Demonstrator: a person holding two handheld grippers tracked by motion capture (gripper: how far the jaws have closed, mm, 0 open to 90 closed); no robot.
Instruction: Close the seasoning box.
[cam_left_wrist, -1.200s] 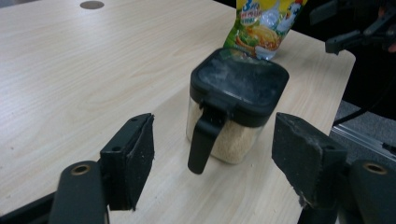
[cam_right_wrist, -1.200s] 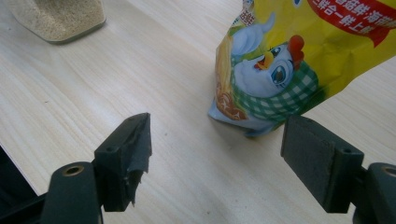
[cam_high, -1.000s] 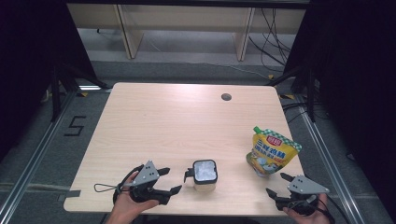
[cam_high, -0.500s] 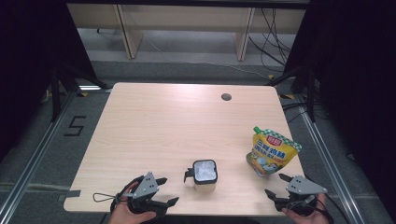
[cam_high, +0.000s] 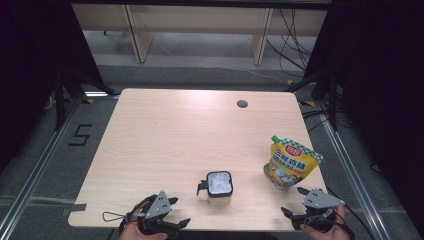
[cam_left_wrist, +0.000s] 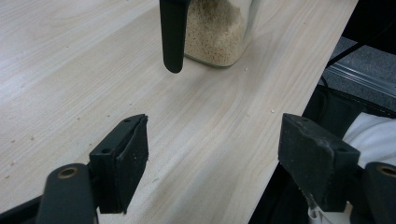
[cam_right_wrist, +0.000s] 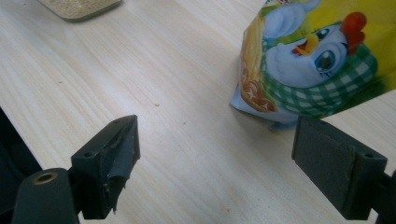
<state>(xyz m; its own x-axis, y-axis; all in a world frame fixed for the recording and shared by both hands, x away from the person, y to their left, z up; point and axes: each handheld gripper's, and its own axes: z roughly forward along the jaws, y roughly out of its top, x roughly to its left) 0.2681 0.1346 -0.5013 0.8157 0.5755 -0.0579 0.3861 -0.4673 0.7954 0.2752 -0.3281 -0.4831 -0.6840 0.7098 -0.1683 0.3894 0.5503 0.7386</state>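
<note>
Left gripper (cam_high: 177, 212): you hold it at the near edge of the table (cam_high: 165, 140), jaws spread wide with nothing between them but bare wood and the table's edge.
Jar (cam_high: 219, 186): a clear container of pale grains with a black handle (cam_left_wrist: 173, 35); it stands near the front edge, between your two grippers. In the left gripper view it sits ahead of the jaws, well clear of both pads, its handle hanging down toward your left pad (cam_left_wrist: 133, 161).
Right gripper (cam_high: 296, 204): you hold it at the table's near right corner; its jaws have just been opening and now stand wide apart, gripping nothing.
Pouch (cam_high: 290, 162): the yellow stand-up bag with a cartoon chick stands upright just beyond your right gripper. In the right gripper view its base sits ahead of the jaws, closer to the right pad (cam_right_wrist: 338, 165), not touching it.
Loose grains: a few lie scattered on the wood near the jar.
</note>
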